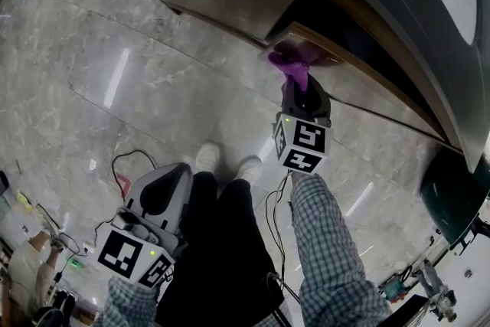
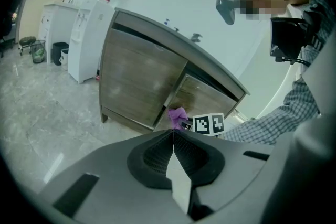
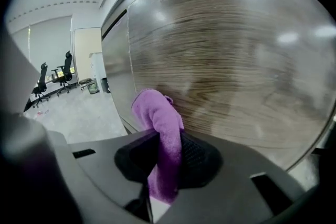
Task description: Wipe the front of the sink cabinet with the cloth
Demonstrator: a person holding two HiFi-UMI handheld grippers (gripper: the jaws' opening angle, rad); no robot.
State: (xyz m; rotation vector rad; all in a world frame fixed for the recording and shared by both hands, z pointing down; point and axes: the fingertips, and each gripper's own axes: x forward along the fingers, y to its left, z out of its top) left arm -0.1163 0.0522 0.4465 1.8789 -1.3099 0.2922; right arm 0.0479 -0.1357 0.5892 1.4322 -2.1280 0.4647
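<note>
A purple cloth (image 3: 159,128) is pinched in my right gripper (image 3: 167,157), which is shut on it. The cloth's free end (image 1: 289,65) presses against the wood-grain front of the sink cabinet (image 3: 236,60), on the right-hand door near the gap between the two doors (image 2: 170,93). From the left gripper view the cloth (image 2: 177,115) and the right gripper's marker cube (image 2: 209,124) show low on the cabinet (image 2: 142,81). My left gripper (image 2: 172,136) is shut with nothing in it and hangs low by the person's leg (image 1: 157,203), away from the cabinet.
Grey marble floor (image 1: 138,80) spreads in front of the cabinet. A white water dispenser (image 2: 92,34) with a bottle stands left of the cabinet, with bins (image 2: 38,51) beyond. Cables (image 1: 126,165) lie on the floor near the person's shoes (image 1: 207,157). Office chairs (image 3: 65,68) stand far off.
</note>
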